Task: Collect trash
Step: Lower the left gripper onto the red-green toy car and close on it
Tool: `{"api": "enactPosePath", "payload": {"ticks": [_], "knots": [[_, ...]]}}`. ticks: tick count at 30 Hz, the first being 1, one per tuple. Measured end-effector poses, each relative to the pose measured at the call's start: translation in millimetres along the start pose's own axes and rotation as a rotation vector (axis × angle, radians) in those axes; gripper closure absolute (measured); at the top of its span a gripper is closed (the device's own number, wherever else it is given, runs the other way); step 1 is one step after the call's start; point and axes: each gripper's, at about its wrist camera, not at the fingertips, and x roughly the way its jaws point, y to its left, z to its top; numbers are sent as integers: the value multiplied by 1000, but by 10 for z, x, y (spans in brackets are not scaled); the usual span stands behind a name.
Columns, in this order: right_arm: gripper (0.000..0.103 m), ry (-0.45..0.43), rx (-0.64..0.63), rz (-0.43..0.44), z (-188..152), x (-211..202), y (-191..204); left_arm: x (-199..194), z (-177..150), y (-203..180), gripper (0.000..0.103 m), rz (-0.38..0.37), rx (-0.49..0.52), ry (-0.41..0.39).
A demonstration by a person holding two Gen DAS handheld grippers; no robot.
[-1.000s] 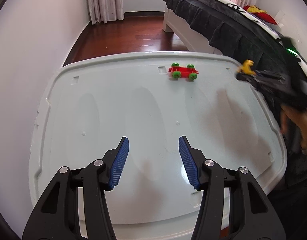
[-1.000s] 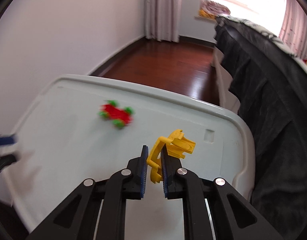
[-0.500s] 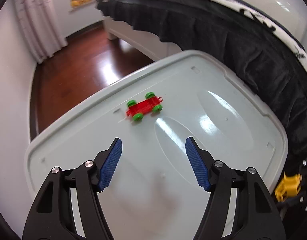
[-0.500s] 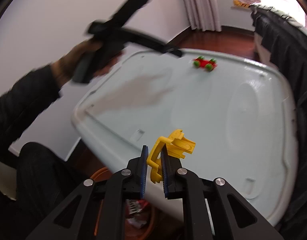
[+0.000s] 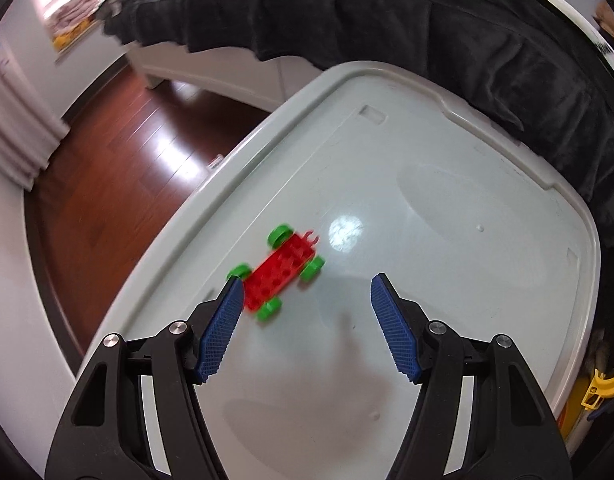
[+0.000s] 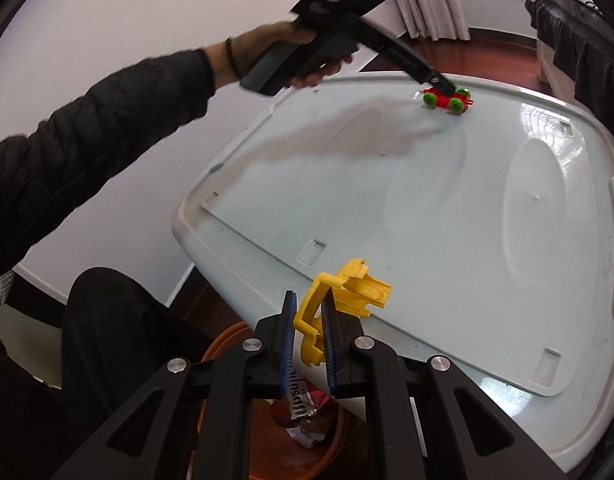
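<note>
Bedroom floor setup: big pale lid [image 5: 447,240] serves as the work surface, dark bedspread [image 5: 467,40] along its far side, wood floor [image 5: 119,152] beyond.

Left gripper [image 5: 305,294] is wide, nothing between the pads, angled steeply down over the lid. Red car [image 5: 278,273] sits on the lid near its curtain-side rim, not centred in the gap: hard against the left finger [image 5: 223,324], whose tip overlaps one green wheel in the left wrist view. Contact or just above? Can't tell. Car's long axis runs diagonally, upper right to lower left in that view, so it's skewed to the closing line rather than square across it. Right pad [image 5: 391,332] is well apart from it.

My read: the gap needs to slide toward the car's side and maybe roll a bit before closing, else the left finger lands on top of the wheel or shoves the car toward the rim.

Right gripper [image 6: 309,320] is clamped tight on the yellow piece [image 6: 339,300], hanging past the lid's near edge above the orange bin [image 6: 235,344], which has wrappers [image 6: 303,408] in it. Probably ready to drop. Right is far from the car; left is the one for it.
</note>
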Motion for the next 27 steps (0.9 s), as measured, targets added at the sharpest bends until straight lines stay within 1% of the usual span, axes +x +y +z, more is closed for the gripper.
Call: {"api": "enactPosePath", "payload": {"ticks": [7, 12, 14, 17, 20, 22, 24, 27], "knots": [[90, 22, 2, 56, -89, 64, 51, 203, 121, -27, 38, -22, 125, 70], [90, 31, 12, 84, -74, 110, 83, 329, 99, -17, 38, -49, 180, 121], [90, 36, 11, 85, -78, 141, 95, 386, 96, -5, 38, -30, 196, 127], [90, 43, 9, 89, -81, 149, 116, 489, 79, 58, 38, -40, 173, 156], [90, 44, 7, 96, -53, 159, 120, 487, 64, 42, 38, -35, 169, 140], [90, 46, 8, 102, -29, 161, 110, 464, 61, 90, 38, -71, 116, 126], [90, 46, 3, 107, -19, 169, 106, 459, 54, 124, 39, -82, 78, 119], [90, 48, 2, 112, -12, 177, 104, 459, 90, 169, 45, -85, 37, 109]]}}
